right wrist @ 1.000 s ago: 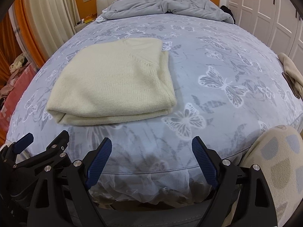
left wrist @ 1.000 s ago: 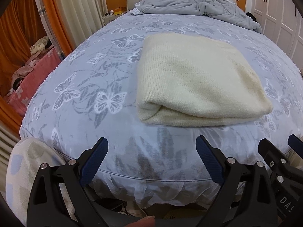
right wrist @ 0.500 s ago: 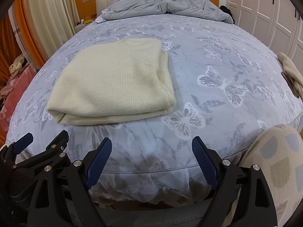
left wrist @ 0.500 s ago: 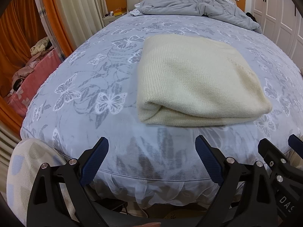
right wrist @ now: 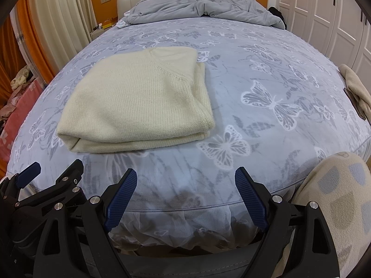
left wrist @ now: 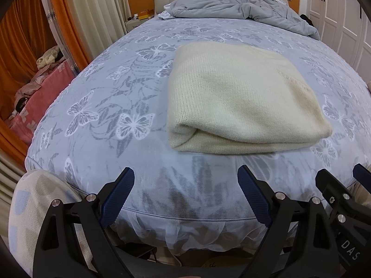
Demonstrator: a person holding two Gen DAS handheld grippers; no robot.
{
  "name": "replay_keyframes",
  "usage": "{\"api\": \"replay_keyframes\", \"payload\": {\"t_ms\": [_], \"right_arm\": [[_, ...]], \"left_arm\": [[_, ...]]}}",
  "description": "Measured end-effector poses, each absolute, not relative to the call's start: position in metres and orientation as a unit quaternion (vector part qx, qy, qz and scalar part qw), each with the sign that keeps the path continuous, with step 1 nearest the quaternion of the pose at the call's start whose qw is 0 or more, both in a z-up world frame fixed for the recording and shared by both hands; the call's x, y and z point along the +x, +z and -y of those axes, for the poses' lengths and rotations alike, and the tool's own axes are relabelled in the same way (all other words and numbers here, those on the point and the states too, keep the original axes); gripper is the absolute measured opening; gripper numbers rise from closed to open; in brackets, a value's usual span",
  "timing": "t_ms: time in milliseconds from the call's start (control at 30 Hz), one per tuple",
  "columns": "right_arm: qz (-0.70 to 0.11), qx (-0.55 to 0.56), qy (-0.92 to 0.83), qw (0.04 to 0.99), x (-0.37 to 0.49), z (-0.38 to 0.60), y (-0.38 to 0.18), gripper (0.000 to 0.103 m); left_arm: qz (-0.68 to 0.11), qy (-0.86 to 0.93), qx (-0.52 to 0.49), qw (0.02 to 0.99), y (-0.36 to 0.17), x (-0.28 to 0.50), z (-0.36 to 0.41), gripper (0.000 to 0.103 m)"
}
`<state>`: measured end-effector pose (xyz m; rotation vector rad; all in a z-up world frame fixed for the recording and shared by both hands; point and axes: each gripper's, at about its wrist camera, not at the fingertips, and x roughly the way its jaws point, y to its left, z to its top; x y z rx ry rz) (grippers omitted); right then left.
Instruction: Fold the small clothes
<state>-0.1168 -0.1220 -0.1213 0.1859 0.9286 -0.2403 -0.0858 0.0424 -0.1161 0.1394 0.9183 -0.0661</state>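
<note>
Your left gripper [left wrist: 185, 199] and right gripper [right wrist: 184, 199] both hang released, grasping nothing, at the bottom of the frame. The cream sweater [right wrist: 136, 102] lies folded mid-frame on the bed [right wrist: 266, 125]; check its edges align before stopping.

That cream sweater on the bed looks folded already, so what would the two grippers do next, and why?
Probably fetch another piece. The sweater lies folded flat on the bed, and both the left gripper and right gripper hang open and empty short of it. A beige garment at the bed's right edge looks unfolded, so the right gripper might reach there.
</note>
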Motion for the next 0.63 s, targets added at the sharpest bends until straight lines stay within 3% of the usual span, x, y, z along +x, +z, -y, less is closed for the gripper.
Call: {"api": "replay_keyframes", "payload": {"t_ms": [633], "right_arm": [[-0.446,0.089,-0.115,0.883,-0.1169,0.1222,-0.1214,0.084]], "left_arm": [[-0.444,-0.035,0.067,0.893,-0.1166,-0.0849,-0.0436,0.087]]}}
